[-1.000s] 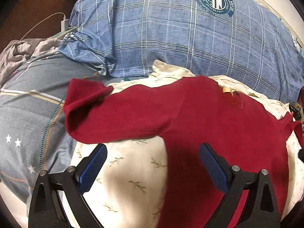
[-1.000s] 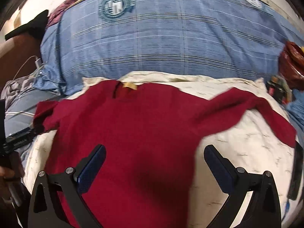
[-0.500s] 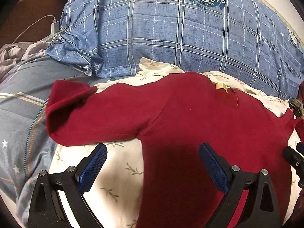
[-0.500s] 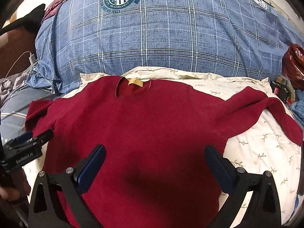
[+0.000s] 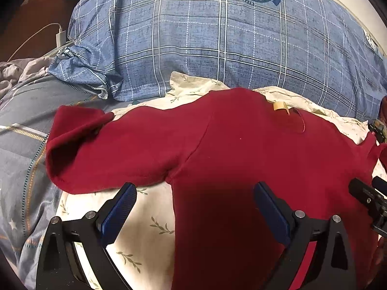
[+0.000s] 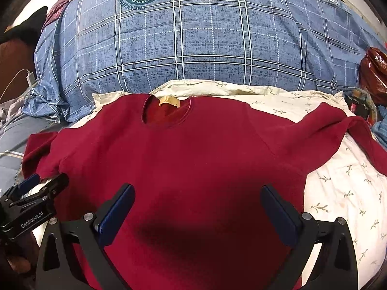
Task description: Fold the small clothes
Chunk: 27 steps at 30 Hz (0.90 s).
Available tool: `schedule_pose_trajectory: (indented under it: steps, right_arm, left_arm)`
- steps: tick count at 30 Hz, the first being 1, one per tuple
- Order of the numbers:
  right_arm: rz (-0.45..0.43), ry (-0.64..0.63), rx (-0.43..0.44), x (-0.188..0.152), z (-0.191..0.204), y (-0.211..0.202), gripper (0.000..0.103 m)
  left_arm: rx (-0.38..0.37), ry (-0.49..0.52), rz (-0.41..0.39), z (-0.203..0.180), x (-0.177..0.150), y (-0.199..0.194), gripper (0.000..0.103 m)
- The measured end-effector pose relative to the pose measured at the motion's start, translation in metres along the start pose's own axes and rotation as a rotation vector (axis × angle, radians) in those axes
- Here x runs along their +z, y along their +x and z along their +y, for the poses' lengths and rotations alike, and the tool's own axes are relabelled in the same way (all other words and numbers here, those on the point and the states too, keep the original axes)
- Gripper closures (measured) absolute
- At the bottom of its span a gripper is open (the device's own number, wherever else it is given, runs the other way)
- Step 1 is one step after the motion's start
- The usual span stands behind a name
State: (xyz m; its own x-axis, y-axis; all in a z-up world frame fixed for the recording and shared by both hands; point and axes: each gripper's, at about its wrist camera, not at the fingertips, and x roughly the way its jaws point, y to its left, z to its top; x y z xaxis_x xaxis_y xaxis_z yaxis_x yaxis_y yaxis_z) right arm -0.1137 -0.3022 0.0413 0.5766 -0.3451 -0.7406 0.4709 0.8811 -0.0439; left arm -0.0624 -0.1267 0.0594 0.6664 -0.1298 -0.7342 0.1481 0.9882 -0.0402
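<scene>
While both grippers hover over the near part of the garment, we note the layout from left to right. At far left a grey bedcover lies under the left sleeve, whose cuff is curled over itself and hangs off the leaf-print sheet. Our left gripper has its jaws spread wide, holding nothing, straddling the armpit seam. The red sweater lies face up and mostly flat on the sheet, neck tag toward the far side, just short of the blue plaid duvet. Our right gripper is likewise spread and empty above the sweater's near middle. The right sleeve runs off toward the right, its end folded down over the sheet's edge.

Risks, as we judge them: the curled left cuff may stay doubled inside any fold and leave a lump. Pinching too deep could catch the sheet with the knit and drag both. Each sleeve end overhangs the sheet, so a quick pull may skew the body.
</scene>
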Motion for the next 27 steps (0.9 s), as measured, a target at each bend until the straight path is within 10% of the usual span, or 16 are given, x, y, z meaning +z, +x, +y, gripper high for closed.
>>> schedule_pose_trajectory:
  steps: [27]
  right_arm:
    - [0.038, -0.023, 0.014, 0.005, 0.023, 0.015, 0.000]
  left_arm:
    - [0.017, -0.002, -0.003, 0.005, -0.002, 0.011, 0.006]
